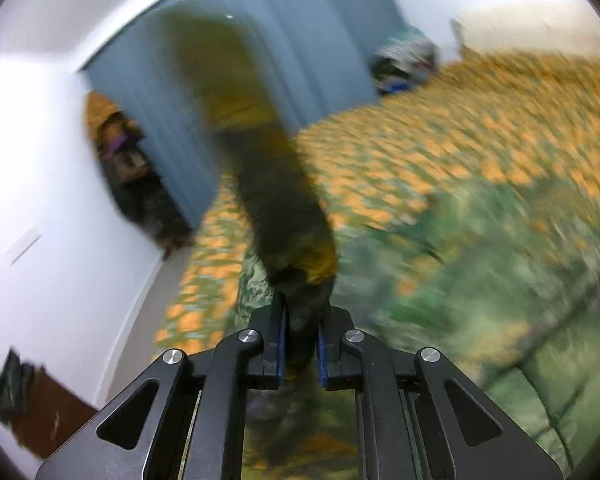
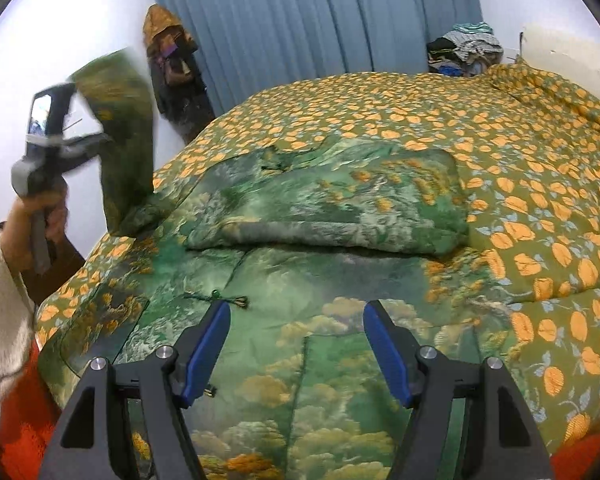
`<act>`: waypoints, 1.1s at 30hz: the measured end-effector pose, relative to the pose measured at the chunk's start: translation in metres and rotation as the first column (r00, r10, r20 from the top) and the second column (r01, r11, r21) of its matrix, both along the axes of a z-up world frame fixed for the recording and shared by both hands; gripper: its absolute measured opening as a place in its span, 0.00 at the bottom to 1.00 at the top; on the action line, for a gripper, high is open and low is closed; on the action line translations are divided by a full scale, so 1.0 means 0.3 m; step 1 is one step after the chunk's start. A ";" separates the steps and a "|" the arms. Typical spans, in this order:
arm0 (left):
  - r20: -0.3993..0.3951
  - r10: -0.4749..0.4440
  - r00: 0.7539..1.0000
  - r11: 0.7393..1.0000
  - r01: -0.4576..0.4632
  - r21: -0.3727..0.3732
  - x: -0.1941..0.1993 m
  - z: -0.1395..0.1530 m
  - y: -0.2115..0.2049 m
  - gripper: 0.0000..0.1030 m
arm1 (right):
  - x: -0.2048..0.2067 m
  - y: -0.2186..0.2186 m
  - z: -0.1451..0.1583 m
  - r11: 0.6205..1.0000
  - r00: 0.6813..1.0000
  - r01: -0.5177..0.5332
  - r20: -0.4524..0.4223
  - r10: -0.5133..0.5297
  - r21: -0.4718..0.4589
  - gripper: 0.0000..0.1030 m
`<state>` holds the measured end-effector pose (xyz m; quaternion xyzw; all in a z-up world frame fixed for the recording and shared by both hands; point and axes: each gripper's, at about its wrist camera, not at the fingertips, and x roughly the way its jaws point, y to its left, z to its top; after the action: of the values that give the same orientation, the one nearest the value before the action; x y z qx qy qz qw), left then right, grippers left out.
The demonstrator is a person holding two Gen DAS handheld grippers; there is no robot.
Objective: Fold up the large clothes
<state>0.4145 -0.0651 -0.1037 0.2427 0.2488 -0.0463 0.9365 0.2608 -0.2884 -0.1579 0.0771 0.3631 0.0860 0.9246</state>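
Garment (image 1: pixel 284 216) in left claw (image 1: pixel 300 344)

1. The green garment (image 2: pixel 324 208), printed with trees and orange-gold clouds, lies spread over the bed, its far part folded into a thick pad.
2. One end, a sleeve-like strip (image 2: pixel 120 140), is lifted off the bed at the left, pinched in the left tool (image 1: pixel 300 320); it is blurred.

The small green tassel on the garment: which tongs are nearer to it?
Right. The right tongs hang open just above the green tassel, beside their left finger. The left tongs are raised off to the left, shut on a lifted part of the garment.
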 end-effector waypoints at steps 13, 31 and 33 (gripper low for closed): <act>-0.277 -0.066 0.959 0.995 0.083 0.050 -0.123 -0.270 -0.120 0.66 | 0.162 -0.062 0.026 0.995 0.999 -0.015 -0.040 0.019 0.102 0.68; -0.384 0.109 0.917 0.901 -0.254 -0.351 -0.218 -0.205 0.351 0.68 | 0.800 0.145 -0.215 0.930 0.926 -0.024 -0.342 0.159 0.368 0.17; -0.389 0.125 0.913 0.885 -0.279 -0.372 -0.208 -0.204 0.378 0.68 | 0.829 0.174 -0.151 0.945 0.945 -0.069 -0.282 0.165 0.321 0.14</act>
<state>0.3521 0.0483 -0.1648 -0.0045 0.4215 -0.0423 0.9058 0.5095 -0.2361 -0.2033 0.2099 0.4877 0.1839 0.8272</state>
